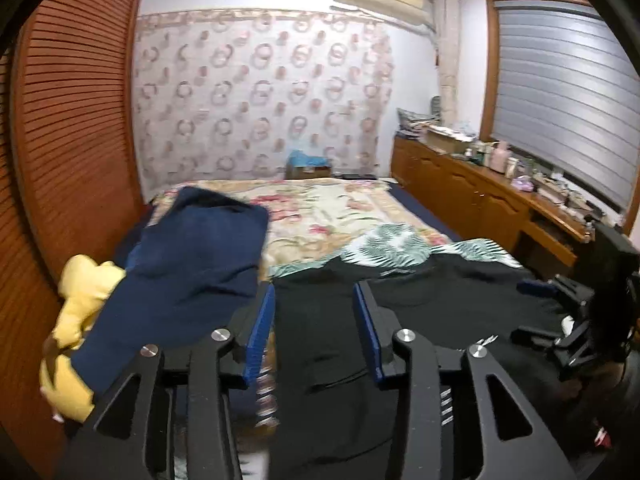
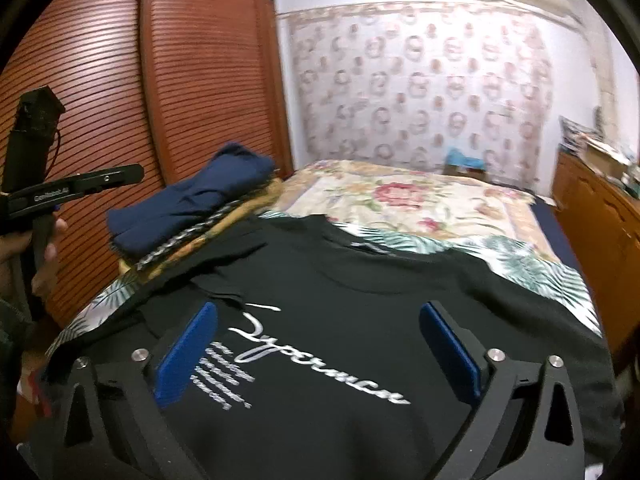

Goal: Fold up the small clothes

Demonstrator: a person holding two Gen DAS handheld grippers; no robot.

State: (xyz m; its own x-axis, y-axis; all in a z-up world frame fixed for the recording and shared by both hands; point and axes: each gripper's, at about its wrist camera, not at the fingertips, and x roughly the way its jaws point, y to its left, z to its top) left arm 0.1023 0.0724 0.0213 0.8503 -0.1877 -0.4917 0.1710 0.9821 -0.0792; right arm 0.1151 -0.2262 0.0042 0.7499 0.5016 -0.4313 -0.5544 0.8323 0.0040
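Observation:
A black T-shirt (image 2: 360, 300) with silver script lies spread face up on the bed. My right gripper (image 2: 320, 344) hovers just above its chest print. The jaws stand wide open and its blue pads (image 2: 188, 352) have nothing between them. My left gripper (image 1: 316, 320) is over the shirt's left part (image 1: 320, 320). Its jaws are partly apart and no cloth is pinched between the pads (image 1: 262, 332). In the right wrist view the left gripper (image 2: 128, 176) appears side-on at the far left, held by a hand (image 2: 44, 248).
A folded navy garment (image 1: 192, 264) lies left of the shirt, with a yellow garment (image 1: 80, 312) at the bed's left edge. A leaf-print cloth (image 1: 392, 244) lies under the shirt on the floral bedspread (image 1: 320, 208). Louvred wooden doors (image 1: 68, 140) stand left, a cluttered wooden sideboard (image 1: 480, 184) right.

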